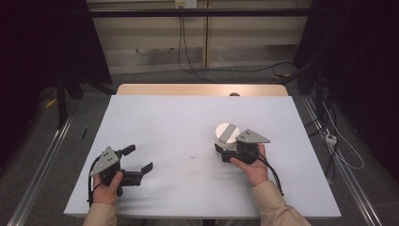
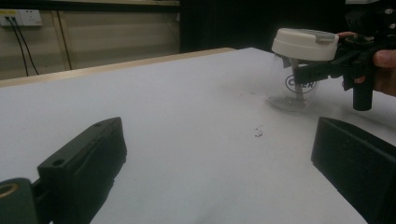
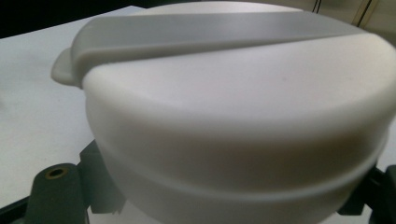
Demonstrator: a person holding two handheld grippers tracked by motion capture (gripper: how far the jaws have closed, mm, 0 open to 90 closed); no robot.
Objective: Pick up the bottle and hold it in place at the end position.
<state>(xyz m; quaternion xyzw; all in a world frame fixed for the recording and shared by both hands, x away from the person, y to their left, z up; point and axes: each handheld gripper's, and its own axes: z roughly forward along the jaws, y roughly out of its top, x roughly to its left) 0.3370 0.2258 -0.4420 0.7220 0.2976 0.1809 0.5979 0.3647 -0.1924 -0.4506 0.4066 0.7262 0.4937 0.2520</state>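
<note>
A clear plastic cup (image 2: pixel 299 88) with a printed logo and a white lid (image 1: pixel 227 133) crossed by a grey strip stands on the white table top (image 1: pixel 188 113), right of the middle. My right gripper (image 1: pixel 227 151) is shut on the cup just under the lid, and a hand holds it from the near side. The lid (image 3: pixel 233 93) looms close in the right gripper view, with the black jaws low at either side of it. My left gripper (image 1: pixel 139 159) rests at the near left with its jaws open and nothing between them (image 2: pixel 215 163).
A wooden table edge (image 1: pixel 202 89) shows beyond the white sheet. Small dark specks (image 1: pixel 194 155) lie near the middle. Cables (image 1: pixel 339 150) trail over the floor at the right, and metal rails run along both sides of the table.
</note>
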